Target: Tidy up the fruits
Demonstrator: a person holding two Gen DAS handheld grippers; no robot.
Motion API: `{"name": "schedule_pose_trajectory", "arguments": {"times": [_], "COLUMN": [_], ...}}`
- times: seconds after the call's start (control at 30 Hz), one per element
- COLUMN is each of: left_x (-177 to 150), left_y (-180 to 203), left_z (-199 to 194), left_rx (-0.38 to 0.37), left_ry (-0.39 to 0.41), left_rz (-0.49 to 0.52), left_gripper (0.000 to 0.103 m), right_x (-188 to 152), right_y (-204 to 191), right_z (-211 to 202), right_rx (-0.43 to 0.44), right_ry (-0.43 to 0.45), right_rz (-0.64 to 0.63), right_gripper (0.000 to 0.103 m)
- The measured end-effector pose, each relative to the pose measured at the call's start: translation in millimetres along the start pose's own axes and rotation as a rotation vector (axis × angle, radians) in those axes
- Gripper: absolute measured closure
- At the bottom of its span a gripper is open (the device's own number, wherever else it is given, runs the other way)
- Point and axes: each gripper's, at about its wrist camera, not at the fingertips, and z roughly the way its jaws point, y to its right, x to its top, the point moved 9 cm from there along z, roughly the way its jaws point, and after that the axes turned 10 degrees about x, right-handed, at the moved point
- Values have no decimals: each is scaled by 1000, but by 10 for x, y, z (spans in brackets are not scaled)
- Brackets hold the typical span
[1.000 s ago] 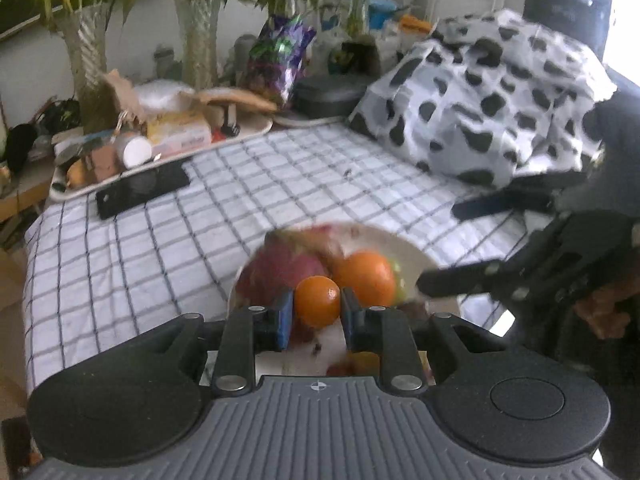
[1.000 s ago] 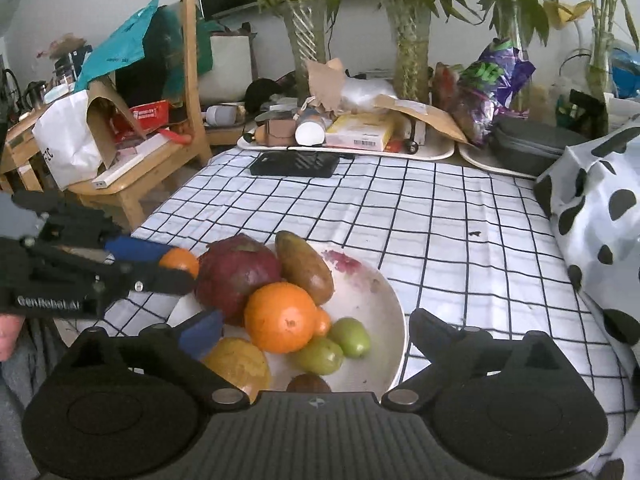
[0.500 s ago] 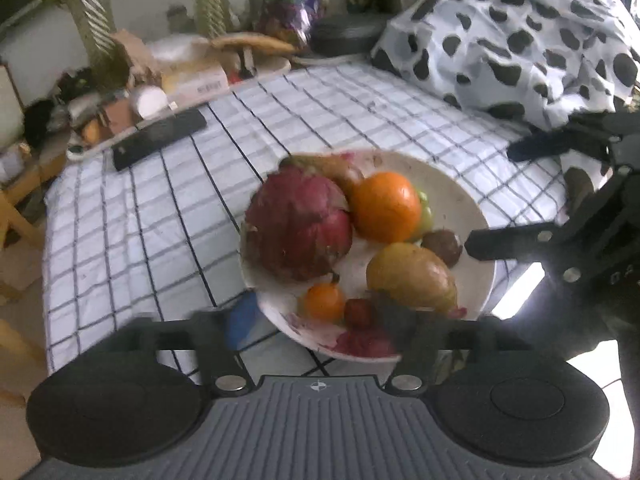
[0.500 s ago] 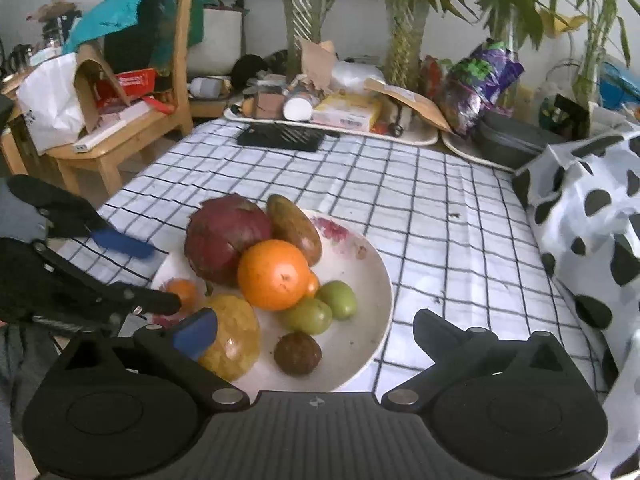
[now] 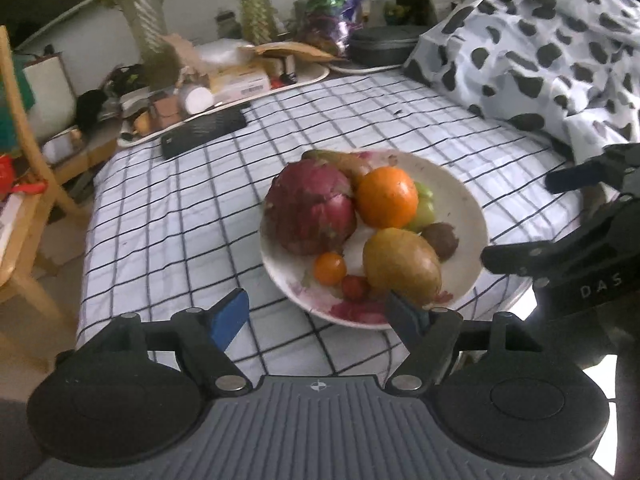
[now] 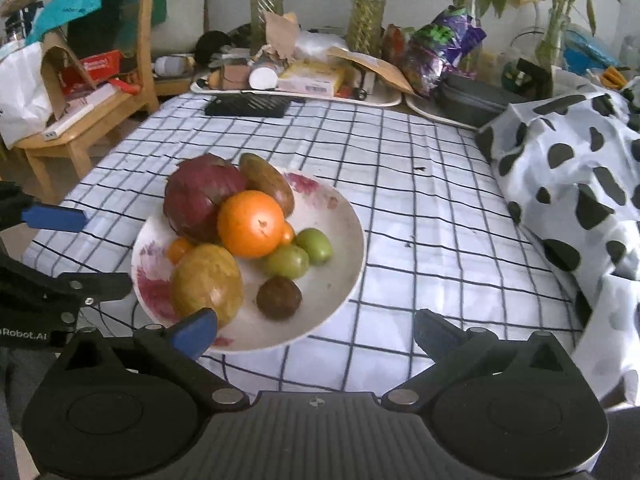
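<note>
Two grippers, left gripper [image 5: 316, 312] and right gripper [image 6: 314, 332], fingers spread wide, empty, frame bottom. Small orange tangerine [image 5: 330, 268] on white round plate [image 5: 460, 196], frame centre, beside magenta dragon fruit [image 5: 310, 208].

A dragon fruit [image 5: 310, 208], orange [image 5: 387, 197], mango [image 5: 401, 267] and small tangerine [image 5: 329, 268] are lying piled on the stained white plate [image 5: 460, 192].

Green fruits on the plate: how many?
2: one green fruit right of the big orange, another just below-left, touching it. More may hide beneath.
</note>
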Motion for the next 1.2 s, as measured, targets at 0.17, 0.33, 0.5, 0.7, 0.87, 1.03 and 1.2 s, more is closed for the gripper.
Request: {"name": "schedule_pose_trajectory", "arguments": {"times": [0.17, 0.33, 0.5, 0.7, 0.87, 1.03, 1.2], "left_x": [-76, -112, -109, -99, -95, -96, -93], "left_y": [-22, -32, -40, -73, -49, -68, -73], "left_z": [11, 95, 130, 171, 167, 159, 154], "left_rx": [-8, 12, 44, 27, 40, 48, 47], "left_ry": [-53, -103, -103, -106, -106, -106, -104], "left_rz": [-69, -73, -68, -105, -87, -91, -91], "left_gripper": [29, 21, 6, 0, 0, 0, 0], "right_x": [-88, -112, -126, -143, -149, -154, -159], "right_y": [25, 41, 64, 81, 95, 84, 86], "right_z": [4, 38, 73, 107, 119, 121, 121], "right_rx": [-44, -55, -61, -69, -71, -70, -70], "right_ry": [-42, -64, -79, -94, -99, -101, -102], "right_rz": [10, 3, 8, 8, 12, 3, 3], "right_gripper": [0, 0, 0, 0, 0, 0, 0]}}
